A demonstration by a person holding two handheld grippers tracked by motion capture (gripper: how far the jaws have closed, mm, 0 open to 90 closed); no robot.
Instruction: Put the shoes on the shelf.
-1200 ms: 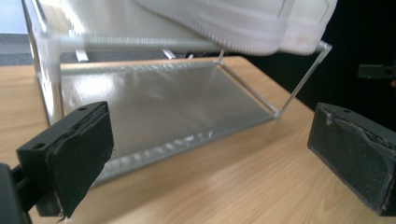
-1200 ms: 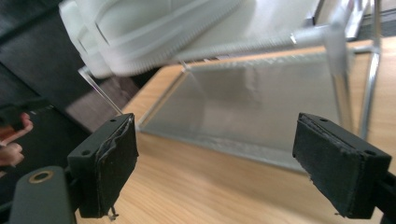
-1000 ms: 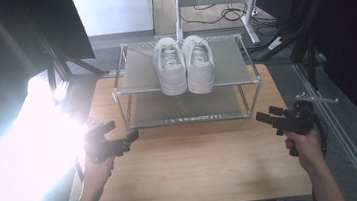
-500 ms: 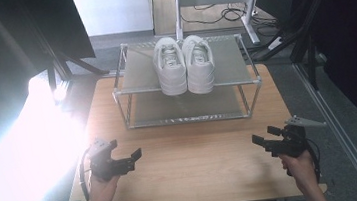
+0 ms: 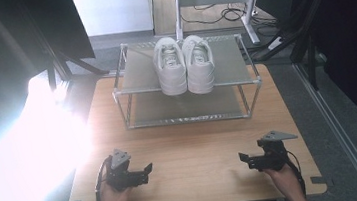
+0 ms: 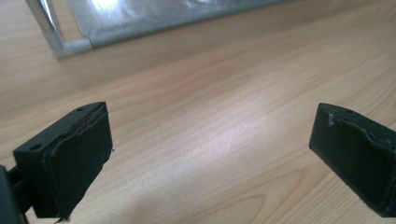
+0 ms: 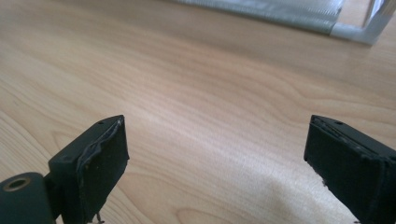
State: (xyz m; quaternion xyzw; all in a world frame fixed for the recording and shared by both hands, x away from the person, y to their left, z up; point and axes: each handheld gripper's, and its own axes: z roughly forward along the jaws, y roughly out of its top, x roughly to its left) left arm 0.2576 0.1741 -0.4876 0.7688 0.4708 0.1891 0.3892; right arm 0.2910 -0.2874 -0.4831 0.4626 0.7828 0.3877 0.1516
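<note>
Pointing toes toward the person, the pair of white shoes (image 5: 184,68) stands side by side on the rack's top shelf (image 5: 139,77), long axes running front to back. Left gripper (image 5: 146,170) and right gripper (image 5: 243,158) rest low over the table (image 5: 191,149), well apart from the shoes; left jaws spread, empty; right jaws have just been opening, empty.

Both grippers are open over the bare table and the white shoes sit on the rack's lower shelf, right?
Not quite. The high view shows the white shoes on the rack's top shelf, not the lower one. The left gripper and right gripper are open over the bare table.
</note>
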